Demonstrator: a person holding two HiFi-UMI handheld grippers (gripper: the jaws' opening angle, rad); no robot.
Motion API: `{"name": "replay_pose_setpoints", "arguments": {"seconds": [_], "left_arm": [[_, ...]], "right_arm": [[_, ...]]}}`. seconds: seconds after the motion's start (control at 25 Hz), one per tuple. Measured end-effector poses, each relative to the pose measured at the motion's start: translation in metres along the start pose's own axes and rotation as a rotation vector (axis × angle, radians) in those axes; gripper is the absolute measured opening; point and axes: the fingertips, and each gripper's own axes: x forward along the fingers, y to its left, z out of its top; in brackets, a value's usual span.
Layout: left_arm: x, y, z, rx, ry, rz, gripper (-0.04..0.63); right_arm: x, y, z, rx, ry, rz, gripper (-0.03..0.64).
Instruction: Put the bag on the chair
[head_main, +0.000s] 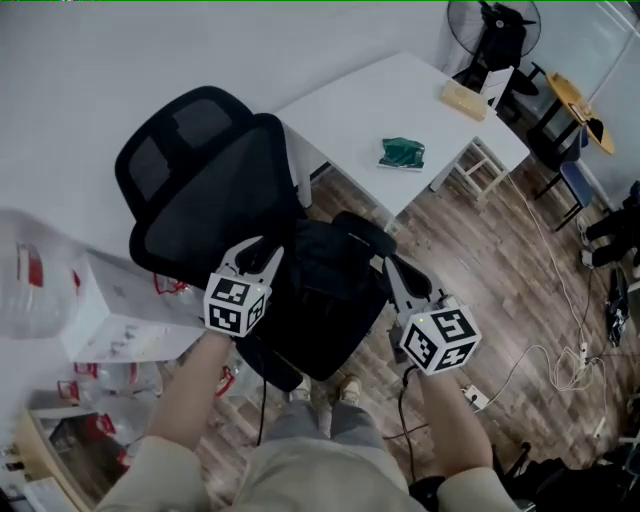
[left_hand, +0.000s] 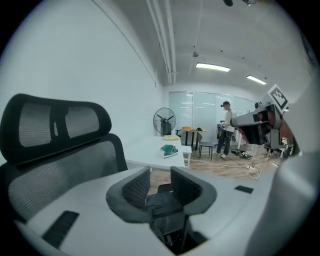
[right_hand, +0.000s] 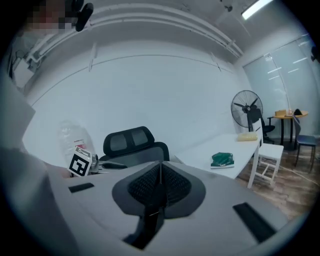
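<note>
A black office chair (head_main: 200, 190) with a mesh back and headrest stands before me. A black bag (head_main: 330, 290) hangs over its seat, between my two grippers. The left gripper (head_main: 262, 252) holds the bag's left side; in the left gripper view its jaws (left_hand: 160, 185) stand partly apart with black bag material (left_hand: 162, 202) pressed between the pads. My right gripper (head_main: 385, 265) is at the bag's right side, and its pads (right_hand: 160, 182) are shut together on a thin black strap (right_hand: 152, 215). The chair's back (right_hand: 127, 142) shows behind the jaws in the right gripper view.
A white table (head_main: 380, 100) stands right behind the chair with a green packet (head_main: 402, 153) on it. White boxes (head_main: 120, 320) and a large water bottle (head_main: 30, 280) sit at the left. A fan (head_main: 495, 30) stands far back, and cables (head_main: 560, 340) trail over the wooden floor.
</note>
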Motion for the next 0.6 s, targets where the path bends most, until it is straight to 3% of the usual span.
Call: {"name": "replay_pose_setpoints", "arguments": {"seconds": [0.12, 0.28, 0.6], "left_arm": [[-0.029, -0.013, 0.026, 0.017, -0.058, -0.006, 0.098], [-0.064, -0.027, 0.056, 0.037, -0.122, -0.023, 0.084], [-0.132, -0.047, 0.092, 0.052, -0.214, -0.063, 0.048]], "right_arm": [[-0.024, 0.023, 0.028, -0.047, -0.037, 0.032, 0.029], [-0.052, 0.042, 0.056, -0.098, -0.081, 0.042, 0.028], [-0.104, 0.073, 0.082, -0.080, -0.141, 0.089, 0.025]]}}
